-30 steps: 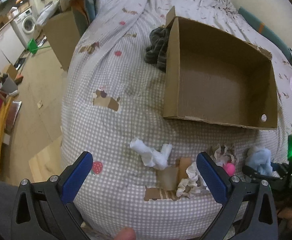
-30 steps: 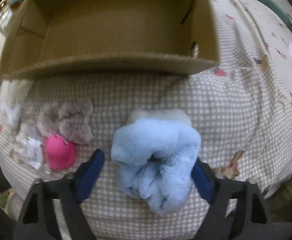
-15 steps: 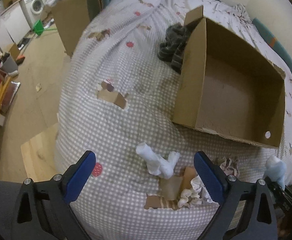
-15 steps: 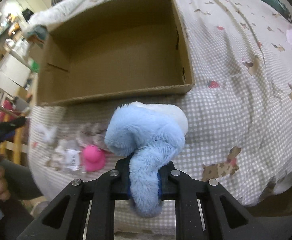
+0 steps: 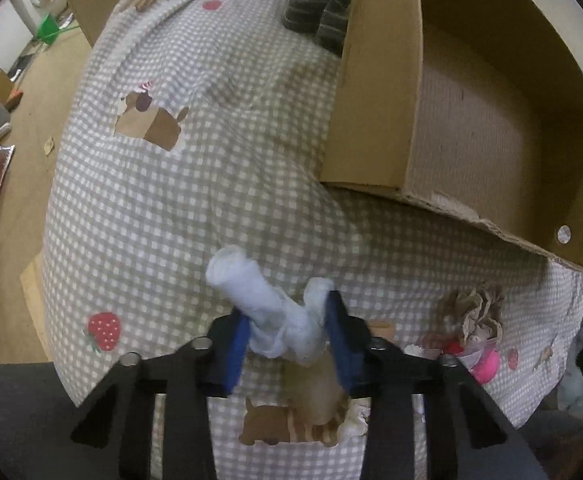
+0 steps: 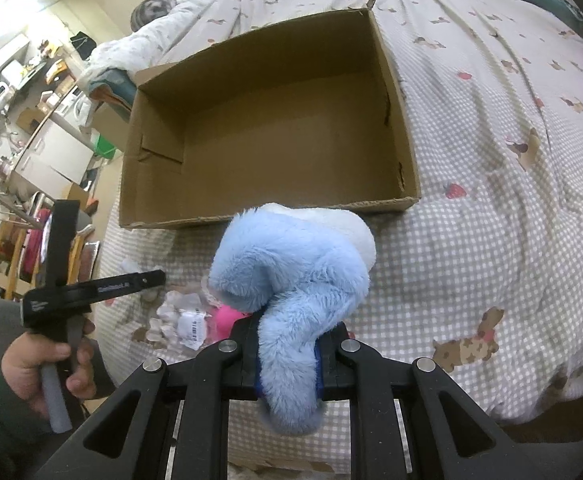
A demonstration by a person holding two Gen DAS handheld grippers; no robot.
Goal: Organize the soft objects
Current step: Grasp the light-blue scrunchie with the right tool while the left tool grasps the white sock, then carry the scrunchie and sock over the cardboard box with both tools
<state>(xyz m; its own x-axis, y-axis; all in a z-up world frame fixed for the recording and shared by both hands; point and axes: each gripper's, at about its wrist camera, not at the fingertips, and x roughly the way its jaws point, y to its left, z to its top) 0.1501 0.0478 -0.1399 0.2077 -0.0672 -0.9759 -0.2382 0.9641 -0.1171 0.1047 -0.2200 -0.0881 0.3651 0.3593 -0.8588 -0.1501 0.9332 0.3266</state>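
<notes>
My left gripper (image 5: 287, 338) is shut on a white sock (image 5: 267, 308) that lies on the checked bedcover (image 5: 163, 208). My right gripper (image 6: 287, 354) is shut on a blue and white plush toy (image 6: 291, 264) and holds it above the bedcover, just in front of the open cardboard box (image 6: 267, 132). The box is empty and also shows in the left wrist view (image 5: 475, 100) at the upper right. A pink soft toy (image 5: 485, 366) and beige ruffled fabric (image 5: 475, 308) lie to the right of the sock.
A dark grey garment (image 5: 319, 0) lies behind the box's left wall. A white crumpled item with a tag (image 6: 183, 320) lies by the pink toy (image 6: 223, 320). The bed's edge drops to a wooden floor (image 5: 19, 184) at the left. The left gripper's handle (image 6: 87, 286) shows in the right wrist view.
My left gripper has moved forward and shut on the white sock. My right gripper, which closed on the blue plush a second ago, has lifted it higher above the bed.
</notes>
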